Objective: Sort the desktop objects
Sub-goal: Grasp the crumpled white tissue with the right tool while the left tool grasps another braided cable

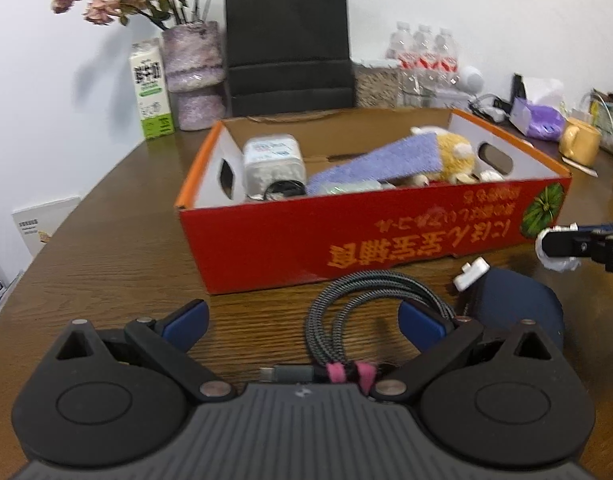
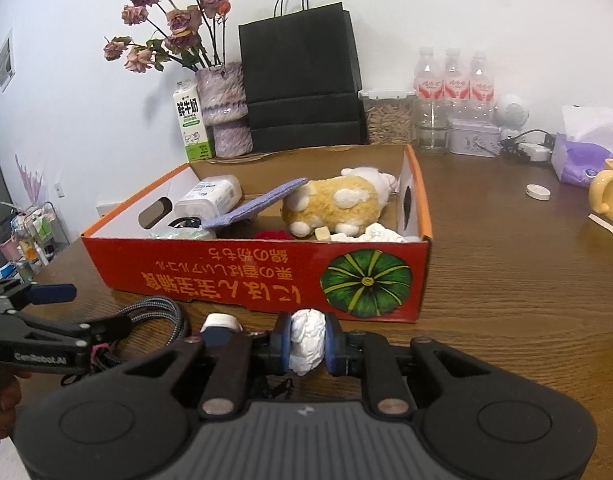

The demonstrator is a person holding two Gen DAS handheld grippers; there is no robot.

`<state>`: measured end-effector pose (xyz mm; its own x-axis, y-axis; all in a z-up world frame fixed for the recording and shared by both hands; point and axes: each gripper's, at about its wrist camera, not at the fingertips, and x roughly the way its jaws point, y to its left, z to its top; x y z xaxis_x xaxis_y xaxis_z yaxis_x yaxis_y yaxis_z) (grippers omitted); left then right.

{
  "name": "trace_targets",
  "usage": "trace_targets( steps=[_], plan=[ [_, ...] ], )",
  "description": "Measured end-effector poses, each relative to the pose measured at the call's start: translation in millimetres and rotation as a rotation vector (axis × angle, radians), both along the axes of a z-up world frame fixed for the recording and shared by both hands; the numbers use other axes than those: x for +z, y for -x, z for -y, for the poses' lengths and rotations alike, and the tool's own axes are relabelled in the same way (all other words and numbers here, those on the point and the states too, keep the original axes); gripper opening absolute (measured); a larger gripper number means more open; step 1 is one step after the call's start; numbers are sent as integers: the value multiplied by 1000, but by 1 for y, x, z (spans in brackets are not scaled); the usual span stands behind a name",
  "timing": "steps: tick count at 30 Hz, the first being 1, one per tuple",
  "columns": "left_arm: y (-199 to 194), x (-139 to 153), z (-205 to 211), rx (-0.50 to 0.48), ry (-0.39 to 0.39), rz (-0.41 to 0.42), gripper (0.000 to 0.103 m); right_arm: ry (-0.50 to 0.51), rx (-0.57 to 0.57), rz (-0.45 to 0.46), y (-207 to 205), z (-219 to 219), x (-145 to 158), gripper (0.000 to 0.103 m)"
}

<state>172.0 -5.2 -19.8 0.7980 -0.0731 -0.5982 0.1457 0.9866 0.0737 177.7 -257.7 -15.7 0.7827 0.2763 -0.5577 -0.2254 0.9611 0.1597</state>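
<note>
**Red carton at mid-table, white wad pinched just short of its front wall**

Brown wood-grain table [image 2: 506, 300] lies bare to the right of the red cardboard box [image 2: 266, 276], out toward a small white cap [image 2: 537, 192] and a yellow mug [image 2: 610, 196]. To the box's left the tabletop curves away to its edge, with open surface there too. The back of the table is crowded: a milk carton [image 2: 192, 124], a vase of dried flowers [image 2: 224, 108], a black paper bag [image 2: 302, 80], and three water bottles [image 2: 452, 80].

Inside the box sit a plush toy [image 2: 338, 204], a purple cloth [image 2: 258, 204] and a white plastic container [image 2: 210, 196]. In front of it lie a coiled braided cable [image 1: 370, 312], a white adapter [image 1: 471, 274] and a dark blue pouch [image 1: 518, 308], close together.

The right gripper [image 2: 308, 344] is clenched on a crumpled white paper wad [image 2: 306, 340], held between its blue pads just before the box's front wall. The left gripper [image 1: 302, 322] stands released, its fingers spread either side of the cable's coil, not pressing it.
</note>
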Motion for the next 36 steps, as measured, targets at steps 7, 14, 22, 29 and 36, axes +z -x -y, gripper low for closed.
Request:
trace_targets(
  steps=[7, 14, 22, 29, 36],
  plan=[
    [-7, -7, 0, -15, 31, -51, 22, -9, -21, -5, 5, 9, -3, 16],
    [-6, -6, -20, 28, 26, -41, 21, -10, -20, -5, 8, 10, -3, 16],
    [-6, -6, -42, 78, 45, -47, 34, -11, -14, -13, 7, 5, -5, 16],
    [-3, 11, -34, 55, 51, -17, 103, -8, -25, -10, 8, 8, -4, 17],
    [-15, 3, -17, 25, -5, -89, 103, -12, -27, -10, 9, 10, -4, 17]
  ],
)
